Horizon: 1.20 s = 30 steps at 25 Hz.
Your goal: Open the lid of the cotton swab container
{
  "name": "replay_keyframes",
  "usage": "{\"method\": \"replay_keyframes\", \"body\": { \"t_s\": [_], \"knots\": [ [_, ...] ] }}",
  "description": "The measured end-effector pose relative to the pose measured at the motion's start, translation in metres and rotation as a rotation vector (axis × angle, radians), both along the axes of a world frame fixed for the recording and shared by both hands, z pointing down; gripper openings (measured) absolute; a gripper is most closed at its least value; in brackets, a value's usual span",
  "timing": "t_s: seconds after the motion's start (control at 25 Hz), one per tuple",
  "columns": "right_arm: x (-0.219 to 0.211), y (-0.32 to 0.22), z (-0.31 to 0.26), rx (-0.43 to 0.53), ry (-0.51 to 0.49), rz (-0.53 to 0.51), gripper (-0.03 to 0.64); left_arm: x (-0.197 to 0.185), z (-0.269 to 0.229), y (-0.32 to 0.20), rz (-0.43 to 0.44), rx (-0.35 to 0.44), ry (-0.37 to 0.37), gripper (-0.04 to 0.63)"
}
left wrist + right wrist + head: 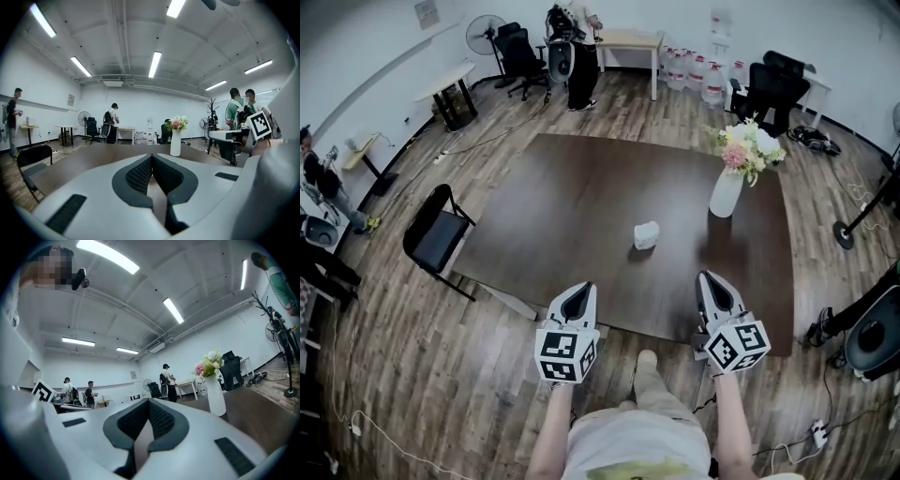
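**Both grippers closed and empty, container untouched on the table**

The small whitish, boxy cotton swab container point(646, 234) sits on the dark brown square wooden table point(544, 187), about mid-table and a bit toward the near edge. It is well apart from both grippers and down-left of the tall white vase of pink and white flowers point(726, 192). It is too small here to make out the lid, a hinge or a seam.

The left gripper point(578, 291) and right gripper point(710, 279) hover at the table's near edge. Both have their jaws pressed together with nothing between them.

The container is probably thin, light plastic that will skid or tip if nudged. One gripper should brace the body low on its sides while the other catches the lid's lip. Squeeze gently, since the walls may flex.
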State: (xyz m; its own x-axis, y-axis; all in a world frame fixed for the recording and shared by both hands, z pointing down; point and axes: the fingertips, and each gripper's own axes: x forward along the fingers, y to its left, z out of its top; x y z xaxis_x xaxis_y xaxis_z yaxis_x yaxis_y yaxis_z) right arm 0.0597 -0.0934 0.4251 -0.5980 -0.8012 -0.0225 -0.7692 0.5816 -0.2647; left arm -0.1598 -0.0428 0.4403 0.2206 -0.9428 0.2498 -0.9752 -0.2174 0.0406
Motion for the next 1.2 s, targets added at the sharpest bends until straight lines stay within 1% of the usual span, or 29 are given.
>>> {"method": "replay_keyframes", "body": {
  "t_s": [0.2,0.32,0.52,0.76,0.88,1.08,1.2],
  "knots": [
    [-0.01,-0.054,-0.009,0.021,0.002,-0.037,0.021,-0.005,-0.004,-0.051,-0.011,0.011,0.003,0.024],
    [-0.015,-0.078,-0.011,0.023,0.0,-0.07,0.021,-0.003,-0.004,-0.075,0.0,0.004,0.001,0.024],
    [-0.013,-0.116,-0.009,0.018,-0.005,-0.088,0.021,0.002,0.007,-0.108,0.024,-0.005,-0.009,0.023],
    [-0.011,-0.146,0.008,-0.023,0.005,-0.105,0.021,0.006,0.025,-0.139,0.019,-0.039,-0.007,0.025],
    [-0.013,-0.155,0.015,-0.035,0.007,-0.121,0.021,0.01,0.038,-0.148,0.041,-0.068,-0.012,0.025],
    [-0.014,-0.164,0.031,-0.08,0.014,-0.137,0.021,0.013,0.068,-0.154,0.061,-0.153,-0.021,0.025],
    [-0.016,-0.168,0.039,-0.102,0.026,-0.137,0.021,0.014,0.081,-0.159,0.069,-0.192,-0.053,0.025]
  ]
}}
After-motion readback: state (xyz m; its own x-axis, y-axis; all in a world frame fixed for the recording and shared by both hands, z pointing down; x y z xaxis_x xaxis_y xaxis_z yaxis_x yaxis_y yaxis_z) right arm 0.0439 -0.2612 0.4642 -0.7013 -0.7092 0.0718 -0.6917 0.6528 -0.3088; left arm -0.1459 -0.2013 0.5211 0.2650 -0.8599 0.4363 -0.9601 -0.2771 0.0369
